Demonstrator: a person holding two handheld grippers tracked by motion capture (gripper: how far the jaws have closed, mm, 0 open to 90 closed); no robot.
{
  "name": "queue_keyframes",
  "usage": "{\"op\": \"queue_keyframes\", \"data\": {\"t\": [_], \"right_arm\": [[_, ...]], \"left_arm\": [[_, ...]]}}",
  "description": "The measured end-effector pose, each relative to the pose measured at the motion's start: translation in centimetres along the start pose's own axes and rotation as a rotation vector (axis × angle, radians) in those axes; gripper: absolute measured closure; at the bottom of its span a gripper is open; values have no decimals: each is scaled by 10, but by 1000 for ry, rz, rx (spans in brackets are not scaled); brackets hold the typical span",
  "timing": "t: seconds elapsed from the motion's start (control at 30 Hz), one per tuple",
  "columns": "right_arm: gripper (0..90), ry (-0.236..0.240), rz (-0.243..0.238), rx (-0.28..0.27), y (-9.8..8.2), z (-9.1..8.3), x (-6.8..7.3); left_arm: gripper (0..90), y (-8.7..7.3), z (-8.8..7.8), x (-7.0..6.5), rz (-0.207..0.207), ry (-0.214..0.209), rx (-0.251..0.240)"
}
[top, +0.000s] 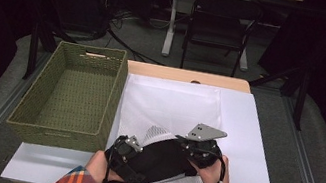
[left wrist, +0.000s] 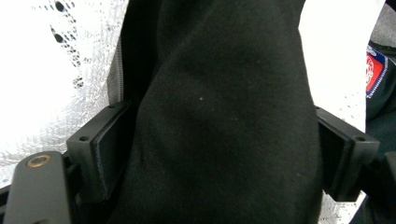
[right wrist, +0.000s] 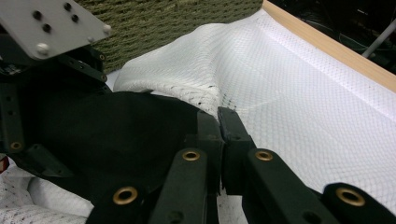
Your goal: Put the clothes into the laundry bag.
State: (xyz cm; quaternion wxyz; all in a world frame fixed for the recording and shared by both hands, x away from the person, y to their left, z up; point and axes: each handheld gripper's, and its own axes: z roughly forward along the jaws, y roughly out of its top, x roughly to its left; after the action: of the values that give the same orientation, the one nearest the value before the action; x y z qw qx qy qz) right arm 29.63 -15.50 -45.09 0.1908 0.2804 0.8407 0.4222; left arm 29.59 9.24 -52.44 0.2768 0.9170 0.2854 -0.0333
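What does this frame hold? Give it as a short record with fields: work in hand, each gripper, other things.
work in hand: black garment handled over white mesh bag
left gripper: jaws wide, thick fold of the garment between them
right gripper: shut at the garment's edge; grip unclear
basket: green woven, left of the bag
surface: white sheet

Black cloth (top: 159,159), bunched lengthwise, atop white mesh bag (top: 166,117) near the table's front edge.

Black garment (left wrist: 219,116) between the left gripper's (left wrist: 219,154) jaws

A thick fold of it fills the gap, both pads against it. White mesh fabric (left wrist: 51,93) lies behind the garment on either side.
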Motion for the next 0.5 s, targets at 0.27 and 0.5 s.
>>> {"op": "queue_keyframes", "data": {"t": [0.27, 0.5], "right_arm": [[889, -2, -2, 4, -1, 1, 1], [890, -1, 3, 9, -2, 2, 0]], "left_arm": [[295, -2, 1, 0, 0, 5, -13], [520, -5, -2, 1, 3, -15, -60]]}}
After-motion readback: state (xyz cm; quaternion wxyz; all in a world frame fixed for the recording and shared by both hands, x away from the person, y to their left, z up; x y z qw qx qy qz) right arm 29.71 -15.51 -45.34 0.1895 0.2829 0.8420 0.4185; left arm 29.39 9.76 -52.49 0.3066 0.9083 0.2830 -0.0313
